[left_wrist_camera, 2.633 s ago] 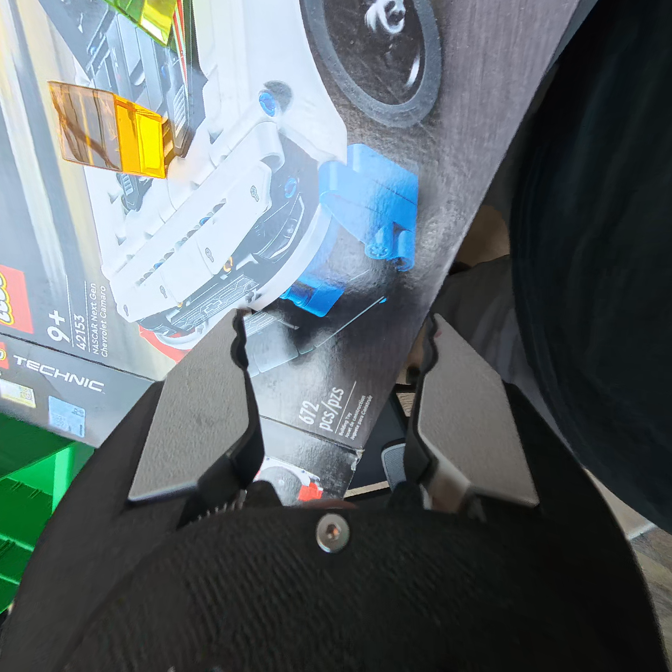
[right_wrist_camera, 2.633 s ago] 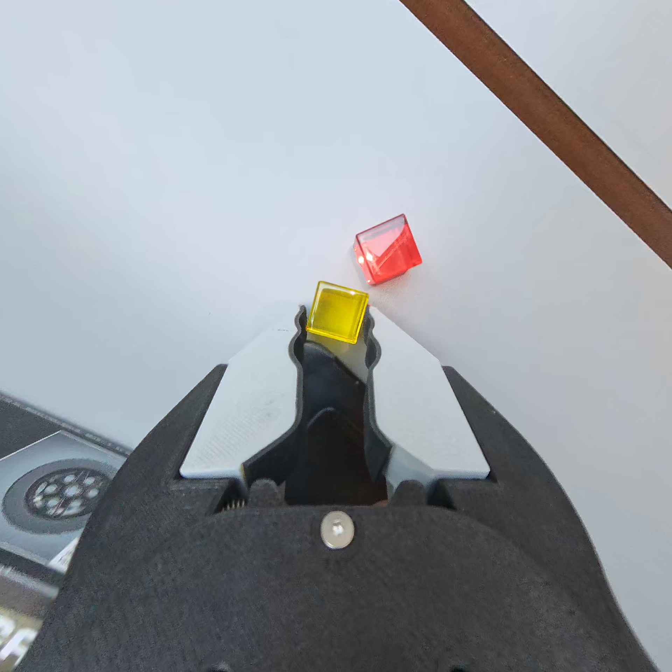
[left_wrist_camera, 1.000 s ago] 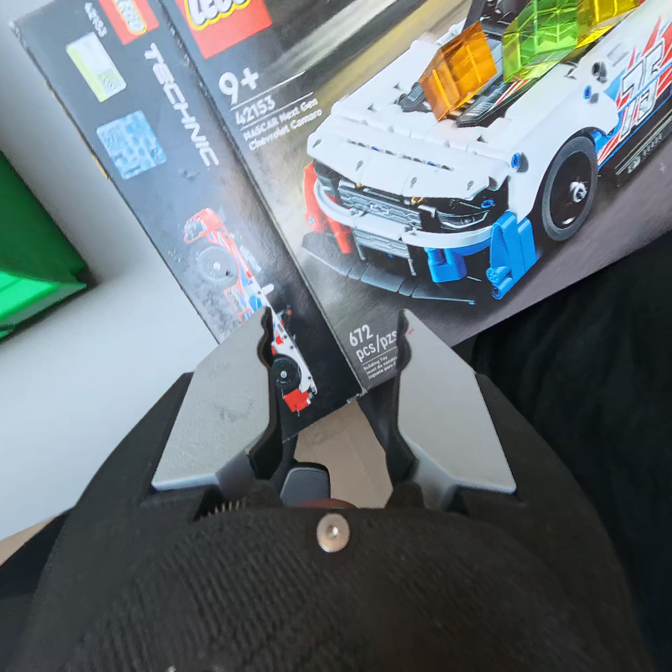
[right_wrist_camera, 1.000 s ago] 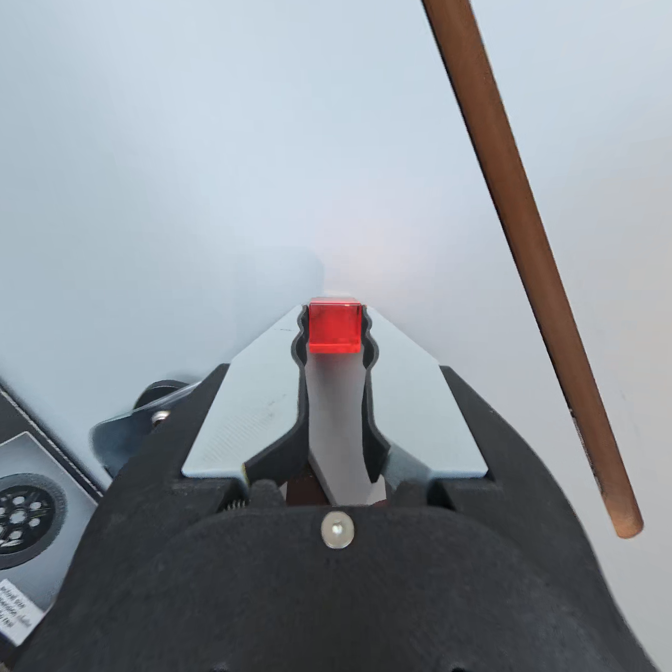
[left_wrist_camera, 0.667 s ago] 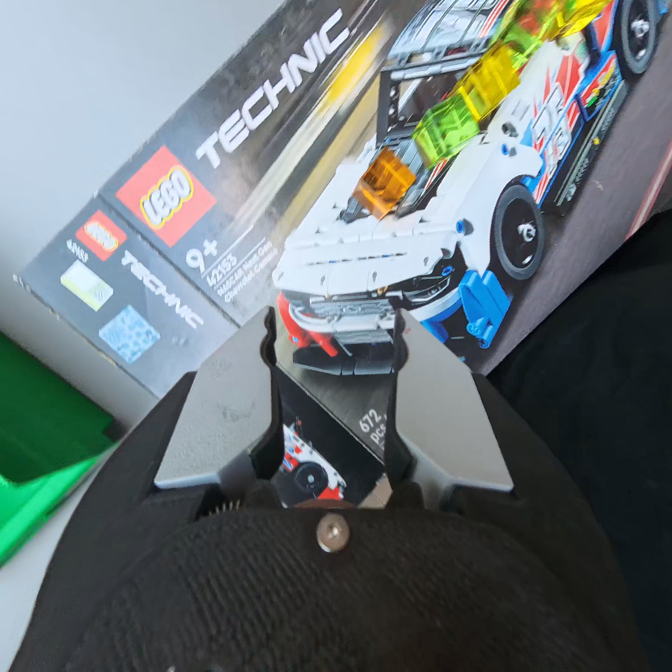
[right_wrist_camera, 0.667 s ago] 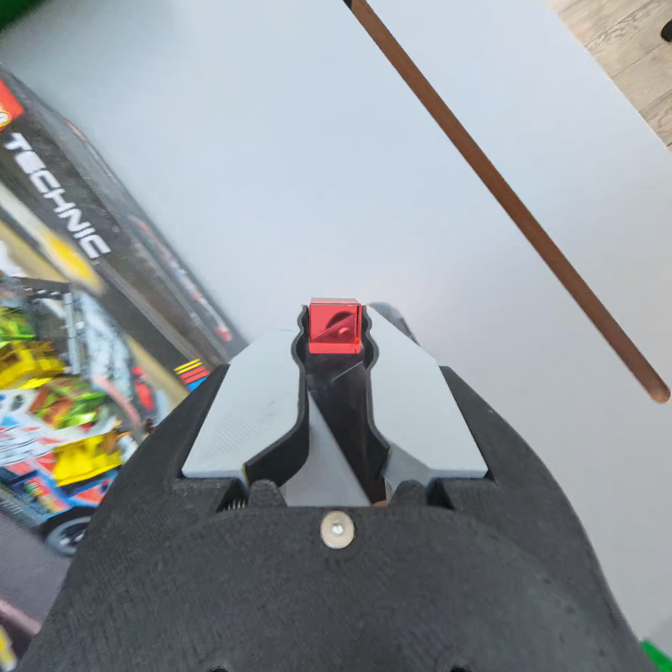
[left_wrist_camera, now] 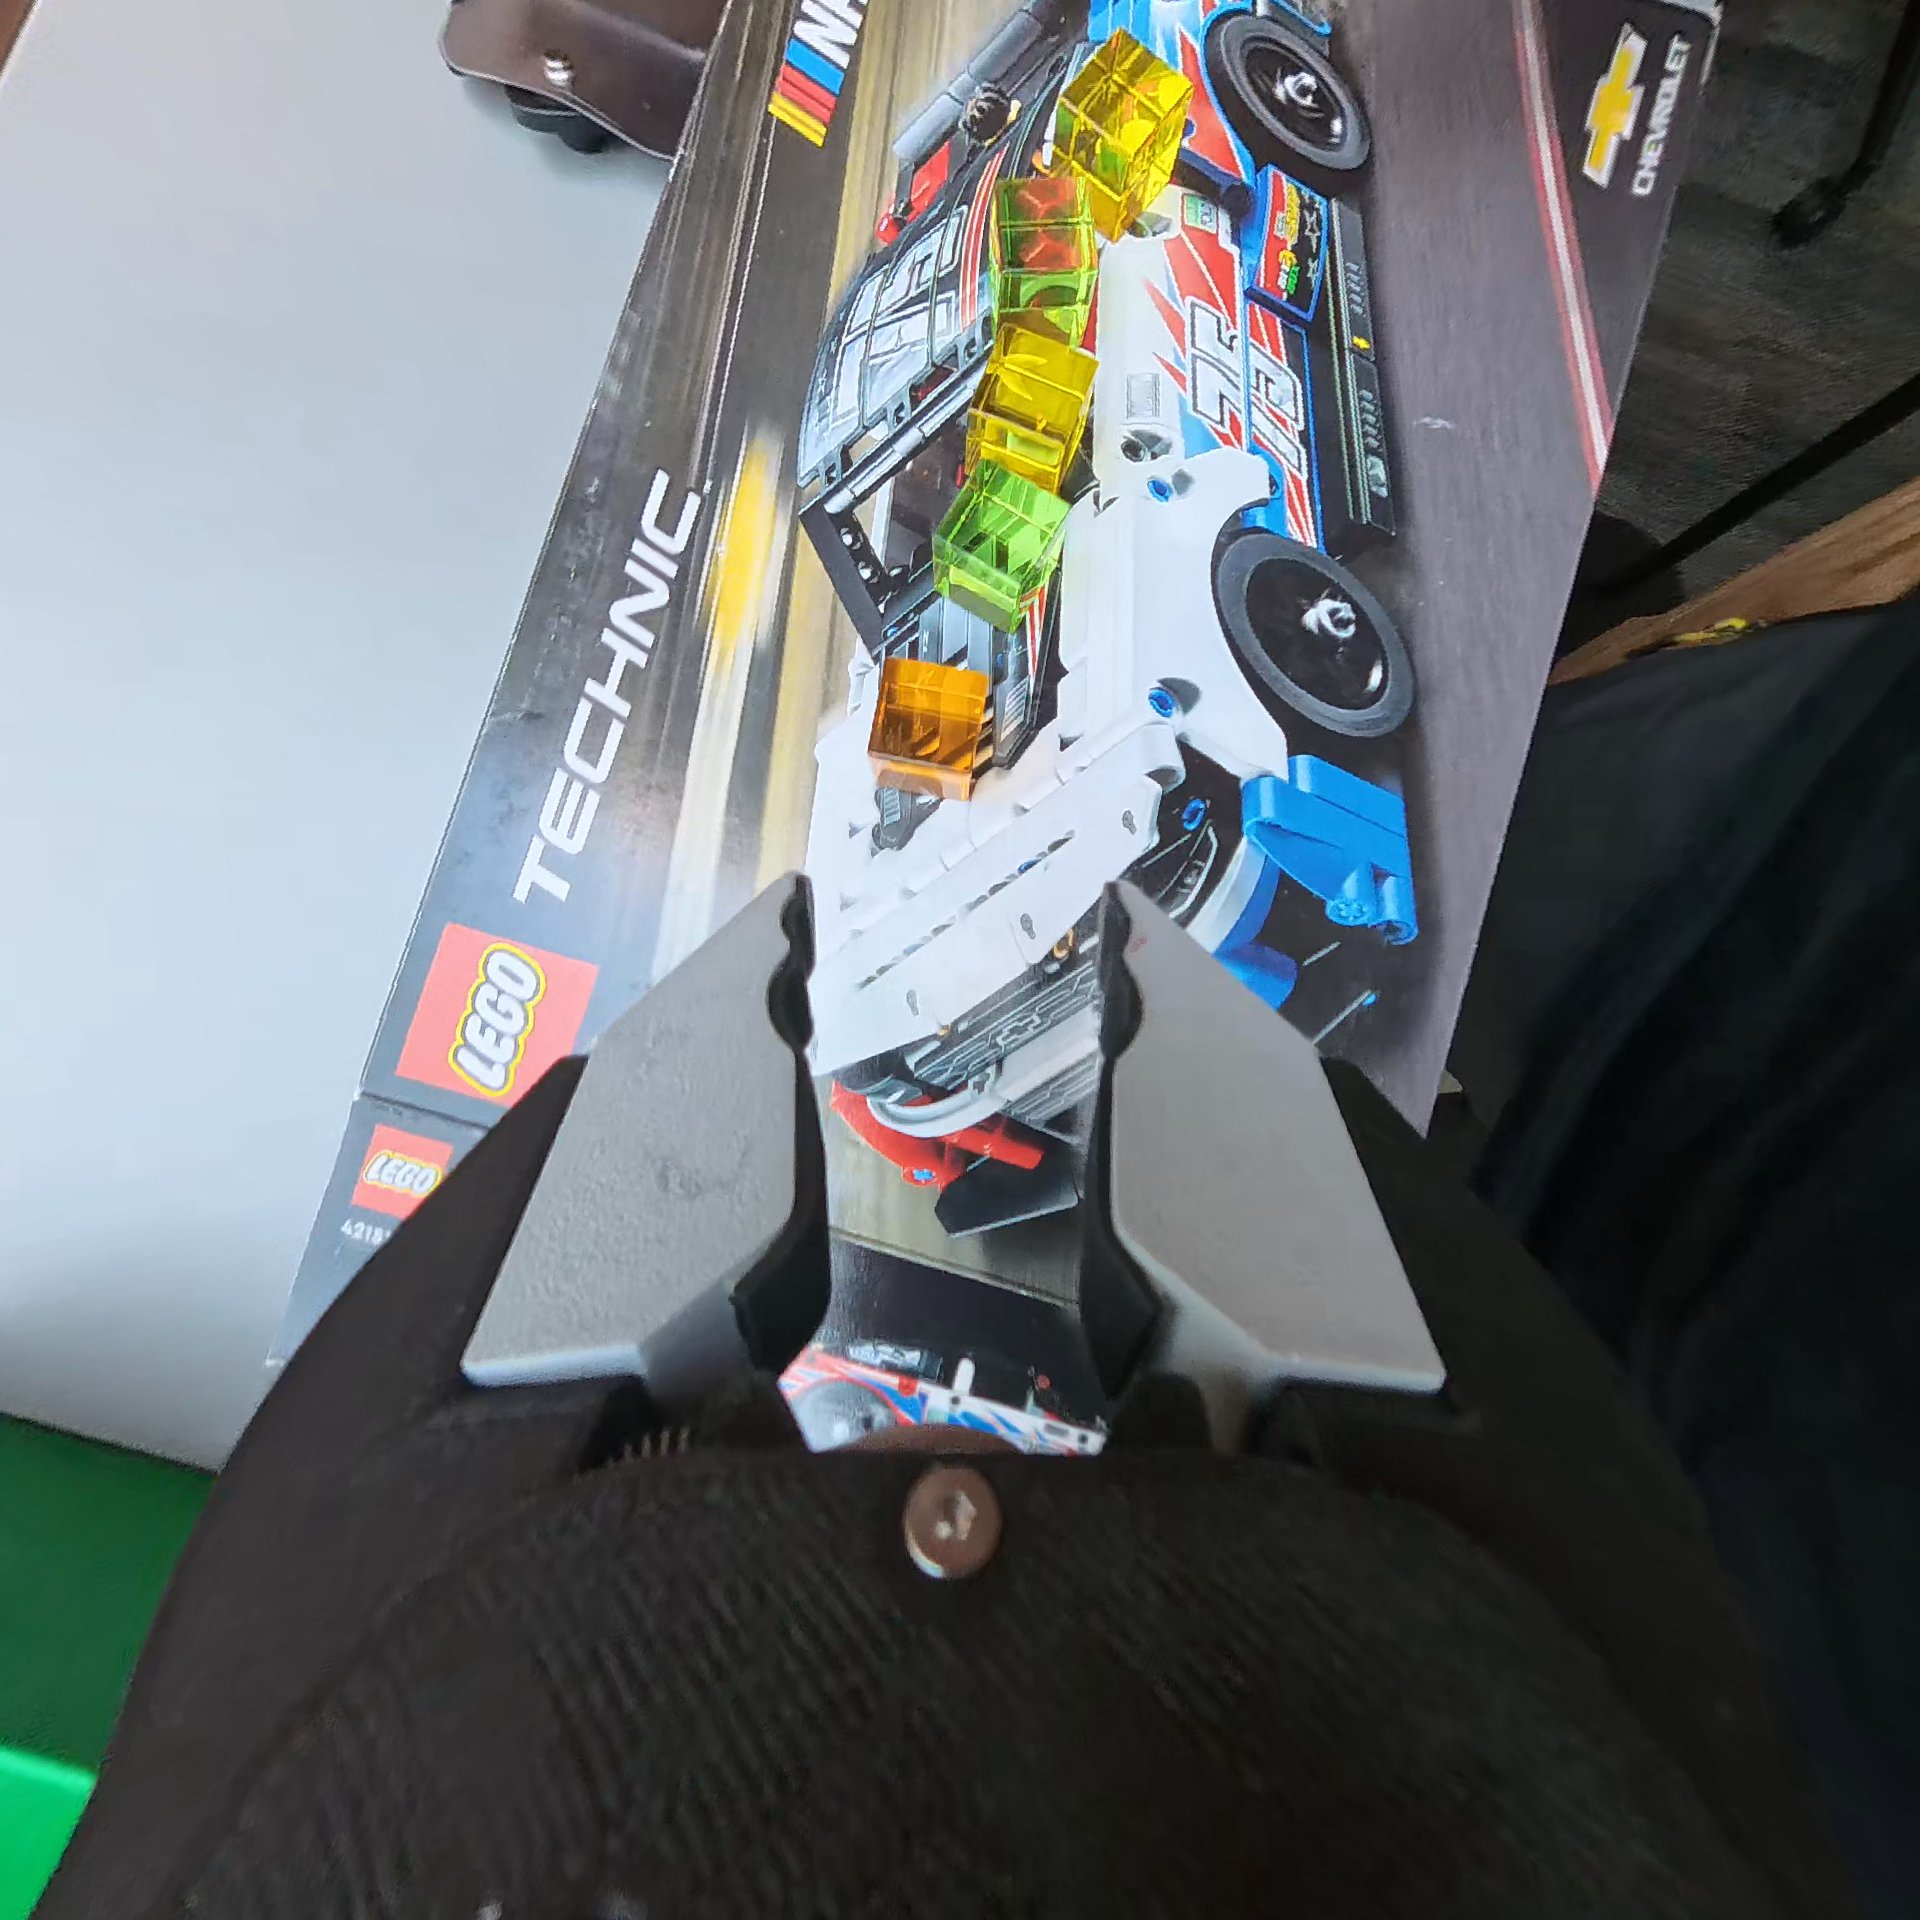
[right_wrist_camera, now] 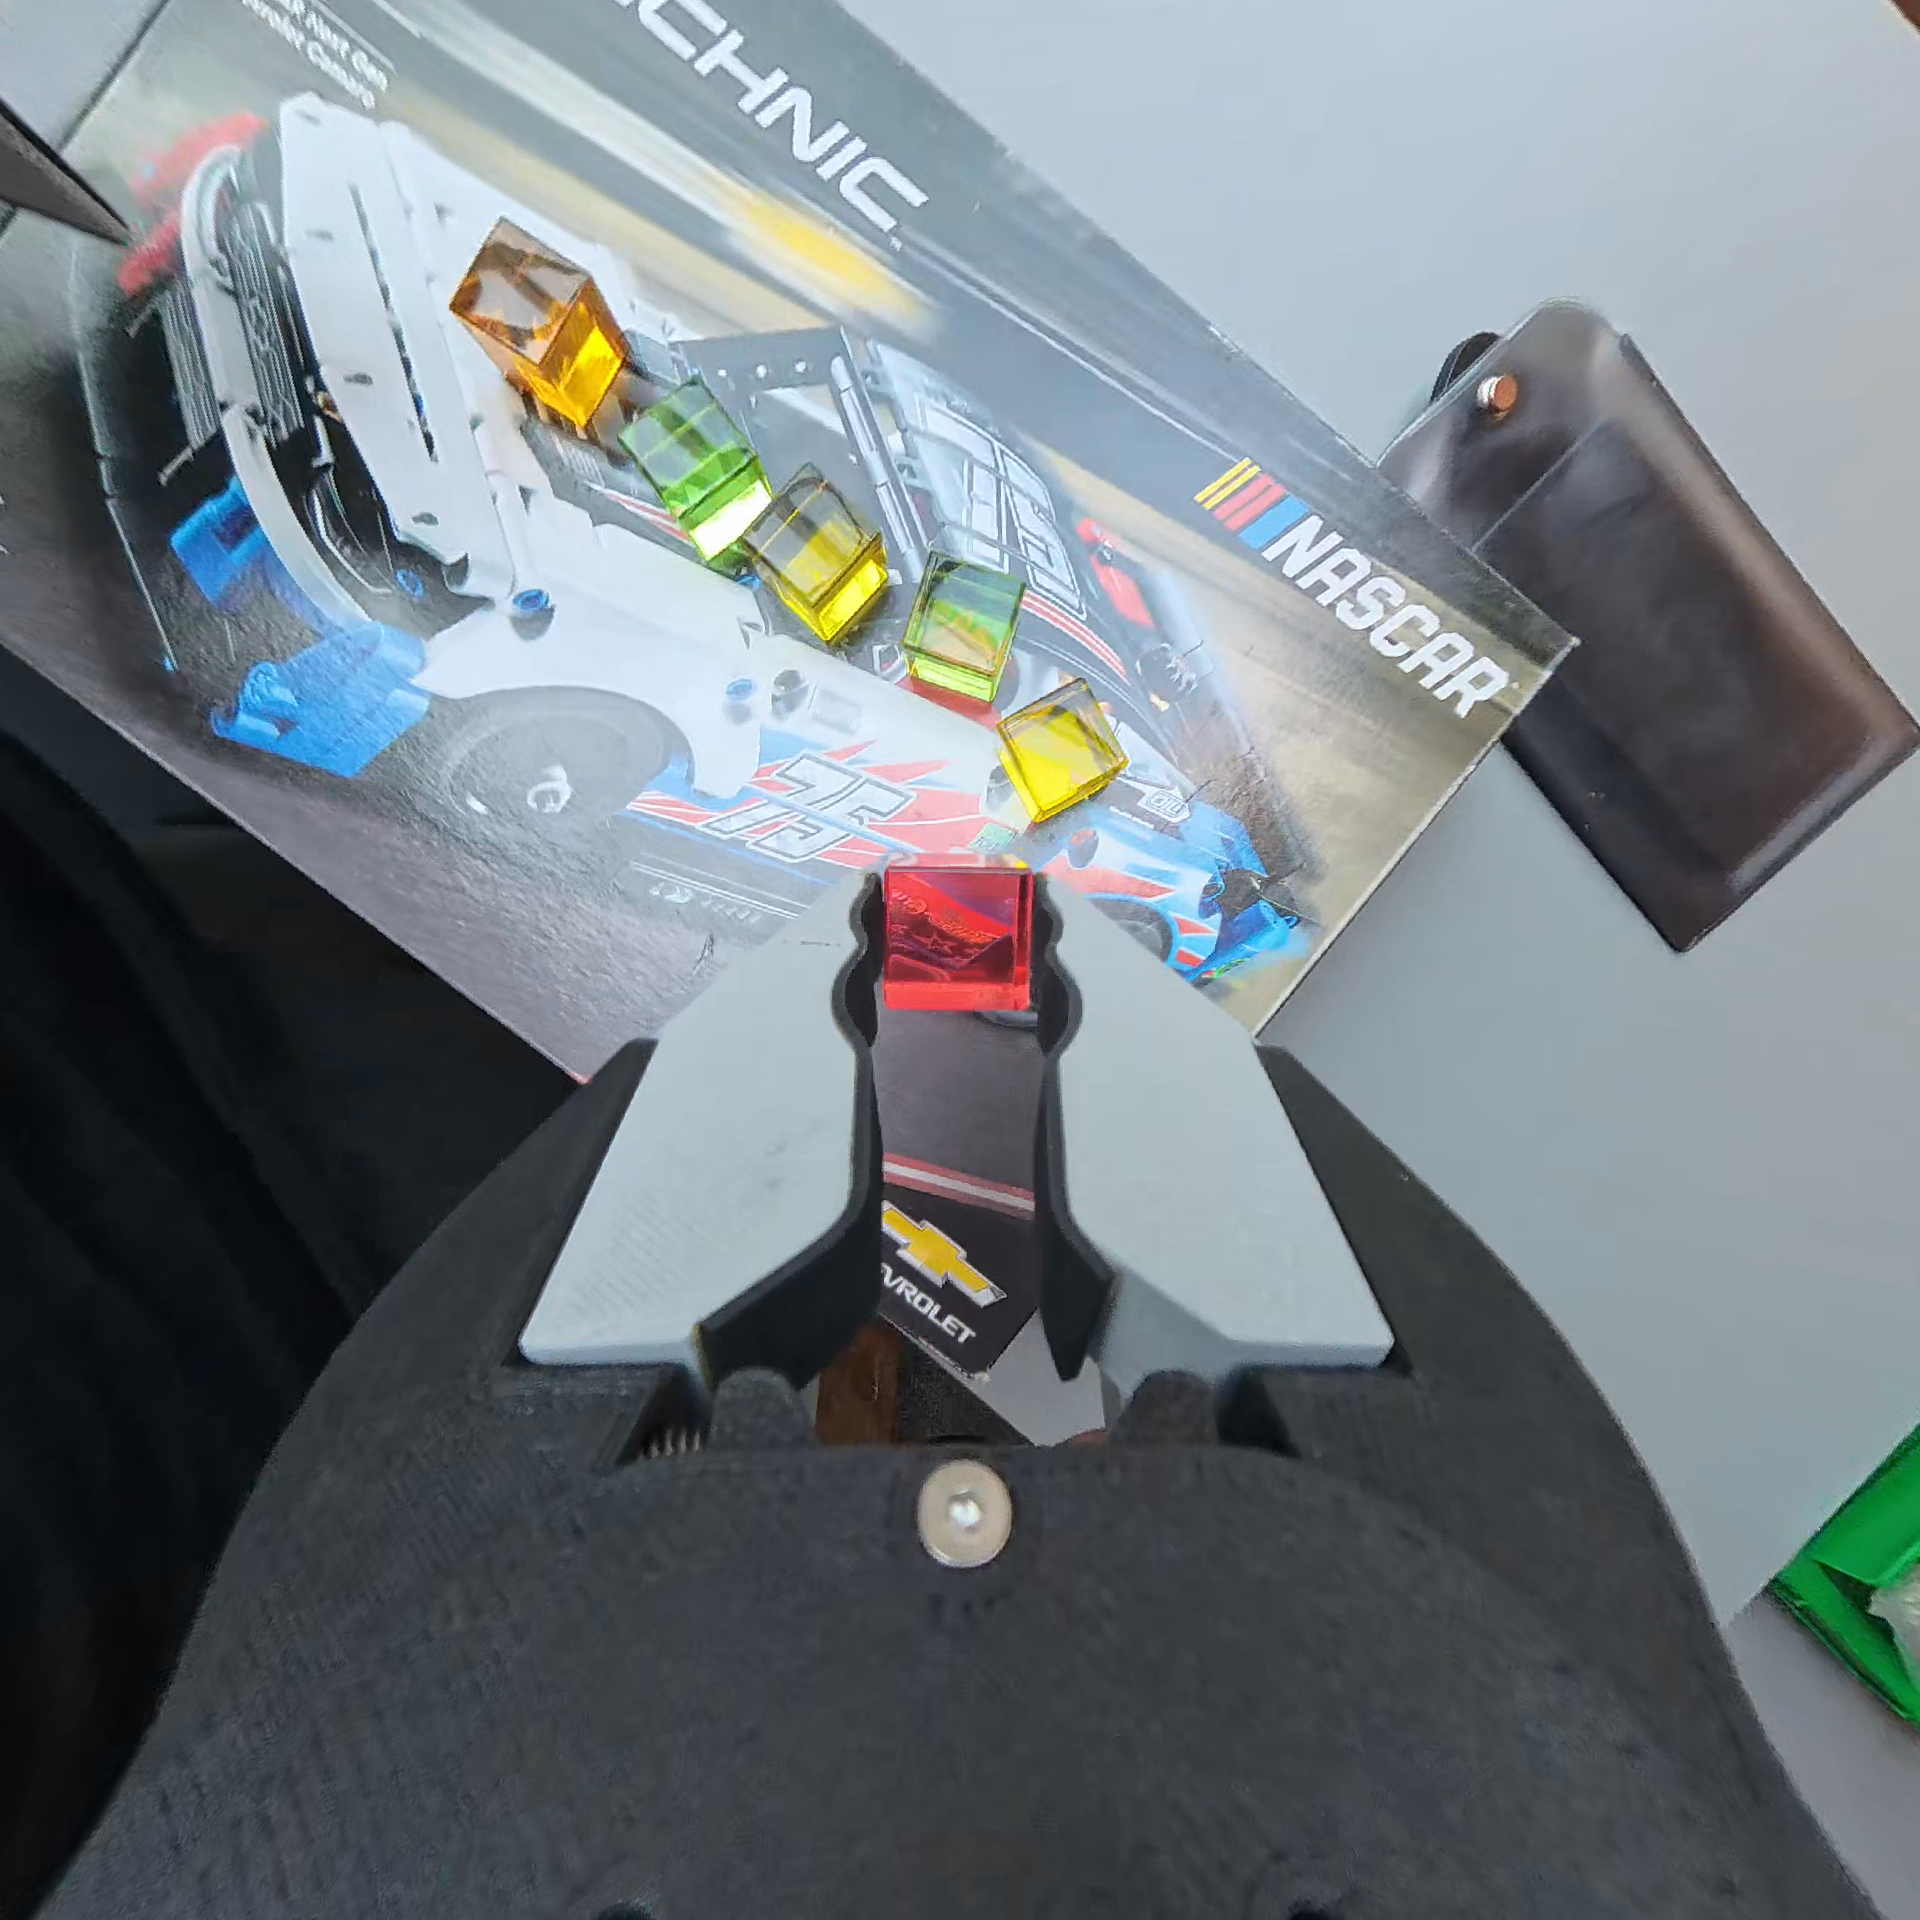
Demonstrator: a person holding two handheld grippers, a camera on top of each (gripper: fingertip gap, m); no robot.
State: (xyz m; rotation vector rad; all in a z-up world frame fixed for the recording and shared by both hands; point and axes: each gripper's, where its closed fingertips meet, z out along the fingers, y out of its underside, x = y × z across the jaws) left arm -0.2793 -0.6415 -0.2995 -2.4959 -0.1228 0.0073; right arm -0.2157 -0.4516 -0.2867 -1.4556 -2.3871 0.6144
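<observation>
A flat toy box (right_wrist_camera: 582,914) with a race-car picture lies on the pale table. A row of clear cubes stands on it: orange (right_wrist_camera: 540,317), green (right_wrist_camera: 696,473), yellow (right_wrist_camera: 821,566), green (right_wrist_camera: 961,629), yellow (right_wrist_camera: 1060,748). My right gripper (right_wrist_camera: 956,914) is shut on a red clear cube (right_wrist_camera: 956,945), held above the box just short of the near yellow cube. My left gripper (left_wrist_camera: 953,904) is open and empty over the box's (left_wrist_camera: 582,665) other end, nearest the orange cube (left_wrist_camera: 930,727). The row runs away from it to the far yellow cube (left_wrist_camera: 1122,130).
A dark leather case (right_wrist_camera: 1683,623) lies on the table beside the box's far end and also shows in the left wrist view (left_wrist_camera: 582,62). A green bin (right_wrist_camera: 1860,1579) sits at the table edge. A person's dark clothing (left_wrist_camera: 1714,1039) borders the box.
My right gripper held a yellow cube beside the red one, then took the red cube and carried it from the bare table over to the box. My left gripper narrowed and swung along the box.
</observation>
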